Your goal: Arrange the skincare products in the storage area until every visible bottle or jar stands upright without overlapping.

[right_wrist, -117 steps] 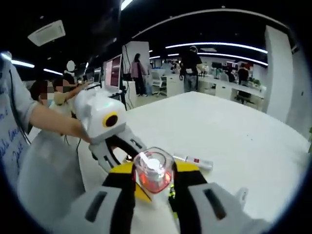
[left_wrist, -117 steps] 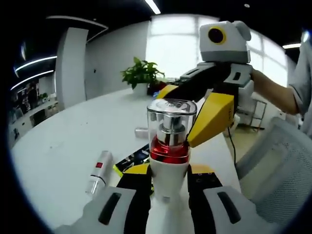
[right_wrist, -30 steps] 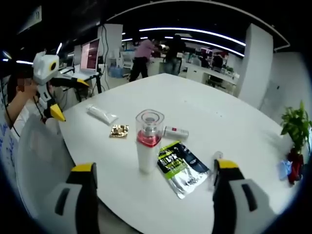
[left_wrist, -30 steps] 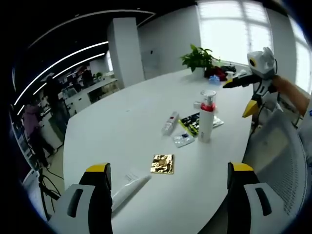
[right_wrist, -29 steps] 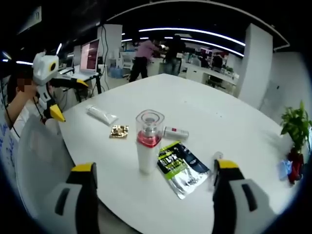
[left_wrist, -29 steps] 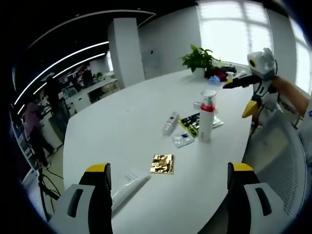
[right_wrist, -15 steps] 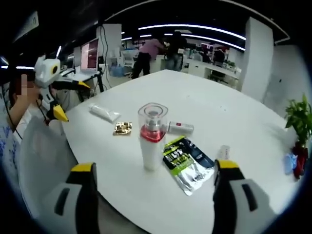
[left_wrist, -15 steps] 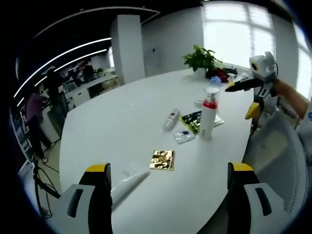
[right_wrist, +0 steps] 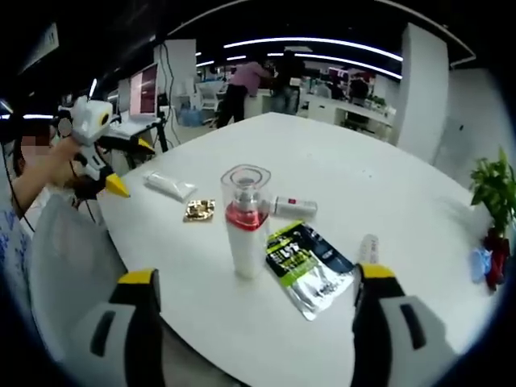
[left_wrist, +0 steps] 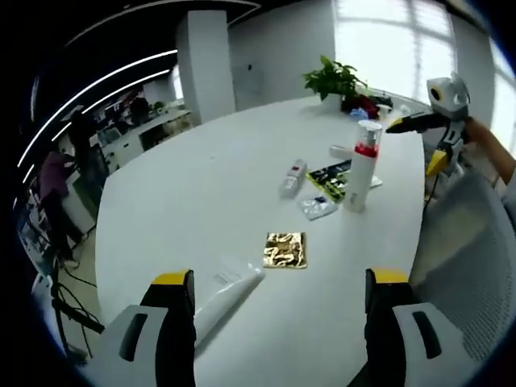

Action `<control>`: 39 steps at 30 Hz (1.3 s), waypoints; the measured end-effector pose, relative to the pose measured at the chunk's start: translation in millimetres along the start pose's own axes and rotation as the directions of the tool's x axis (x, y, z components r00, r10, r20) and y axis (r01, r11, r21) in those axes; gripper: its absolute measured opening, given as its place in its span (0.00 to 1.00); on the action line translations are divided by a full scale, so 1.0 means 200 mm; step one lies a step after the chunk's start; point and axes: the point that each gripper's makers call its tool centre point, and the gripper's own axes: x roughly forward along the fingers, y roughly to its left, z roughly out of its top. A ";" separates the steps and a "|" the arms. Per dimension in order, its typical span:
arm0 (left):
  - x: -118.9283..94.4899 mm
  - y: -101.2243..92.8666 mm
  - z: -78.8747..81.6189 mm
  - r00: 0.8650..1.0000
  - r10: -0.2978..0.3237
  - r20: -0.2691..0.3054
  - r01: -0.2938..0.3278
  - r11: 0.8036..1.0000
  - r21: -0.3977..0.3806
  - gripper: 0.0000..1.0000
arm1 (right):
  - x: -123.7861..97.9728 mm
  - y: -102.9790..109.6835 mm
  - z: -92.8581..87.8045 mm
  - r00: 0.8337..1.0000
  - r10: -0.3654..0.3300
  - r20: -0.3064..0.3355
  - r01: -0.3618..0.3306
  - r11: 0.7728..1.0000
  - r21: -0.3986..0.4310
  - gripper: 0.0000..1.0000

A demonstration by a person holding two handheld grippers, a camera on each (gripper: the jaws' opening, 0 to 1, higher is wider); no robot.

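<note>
The left gripper (left_wrist: 274, 322) is hovering at the bottom of its frame, jaws spread wide and holding nothing. The right gripper (right_wrist: 254, 322) is hanging equally wide and empty. The pump bottle (right_wrist: 244, 222) is standing upright on the white table (right_wrist: 363, 201), centre frame, beside a foil pouch (right_wrist: 310, 266).

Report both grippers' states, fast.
Left gripper: open, holding nothing, above the white table.
Right gripper: open, holding nothing, facing the upright pump bottle.

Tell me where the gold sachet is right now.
In the left gripper view the gold sachet lies flat on the white table, between the lying white tube and the upright pump bottle.
</note>
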 end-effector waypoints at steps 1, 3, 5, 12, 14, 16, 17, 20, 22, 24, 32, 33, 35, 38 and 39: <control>0.01 0.00 0.00 1.000 -0.004 -0.009 0.004 1.000 0.008 0.81 | 0.00 0.00 0.00 1.000 0.000 0.000 0.000 1.000 0.000 1.00; 0.03 0.01 -0.01 0.999 -0.013 -0.029 0.014 0.999 0.032 0.78 | 0.00 0.00 0.00 1.000 0.003 0.000 -0.003 1.000 0.001 1.00; 0.04 0.03 0.00 0.999 -0.012 -0.039 0.014 0.999 0.042 0.76 | 0.00 0.00 0.00 1.000 0.002 0.002 -0.002 1.000 0.004 1.00; 0.09 0.06 0.01 0.996 -0.038 -0.084 0.048 0.991 0.127 0.71 | -0.02 0.01 -0.01 1.000 0.009 0.000 -0.009 1.000 0.007 1.00; 0.11 0.07 0.01 0.994 -0.041 -0.105 0.057 0.986 0.159 0.69 | -0.02 0.02 -0.02 1.000 0.015 -0.005 -0.015 1.000 0.008 1.00; 0.13 0.08 0.00 0.990 -0.048 -0.129 0.072 0.979 0.192 0.67 | -0.02 0.03 -0.03 1.000 0.019 -0.014 -0.019 1.000 0.005 1.00; 0.14 0.08 0.00 0.989 -0.058 -0.137 0.084 0.977 0.197 0.66 | -0.03 0.03 -0.03 1.000 0.018 -0.016 -0.017 1.000 0.004 1.00; 0.18 0.08 -0.01 0.982 -0.100 -0.163 0.131 0.973 0.192 0.61 | -0.03 0.02 -0.03 1.000 0.015 -0.018 -0.015 1.000 0.003 1.00; 0.20 0.12 -0.05 0.972 -0.085 -0.218 0.134 0.966 0.223 0.59 | -0.03 0.02 -0.02 1.000 0.014 -0.017 -0.014 1.000 0.003 1.00; 0.21 0.14 -0.08 0.964 -0.089 -0.252 0.152 0.958 0.243 0.57 | -0.03 0.01 -0.02 1.000 0.012 -0.014 -0.012 1.000 0.003 1.00; 0.23 0.24 -0.18 0.916 -0.091 -0.391 0.204 0.945 0.257 0.46 | -0.03 0.02 -0.04 1.000 0.016 -0.021 -0.016 1.000 0.008 1.00; 0.25 0.27 -0.20 0.905 -0.092 -0.415 0.219 0.939 0.267 0.46 | -0.03 0.02 -0.04 1.000 0.018 -0.023 -0.018 1.000 0.008 1.00; 0.25 0.29 -0.23 0.887 -0.095 -0.453 0.234 0.936 0.262 0.44 | -0.03 0.01 -0.04 1.000 0.016 -0.022 -0.016 1.000 0.009 1.00; 0.26 0.30 -0.26 0.873 -0.102 -0.477 0.250 0.933 0.259 0.41 | -0.03 0.01 -0.04 1.000 0.013 -0.023 -0.013 1.000 0.010 1.00; 0.26 0.30 -0.28 0.861 -0.112 -0.497 0.259 0.936 0.238 0.40 | -0.03 0.00 -0.04 1.000 0.014 -0.023 -0.014 1.000 0.009 1.00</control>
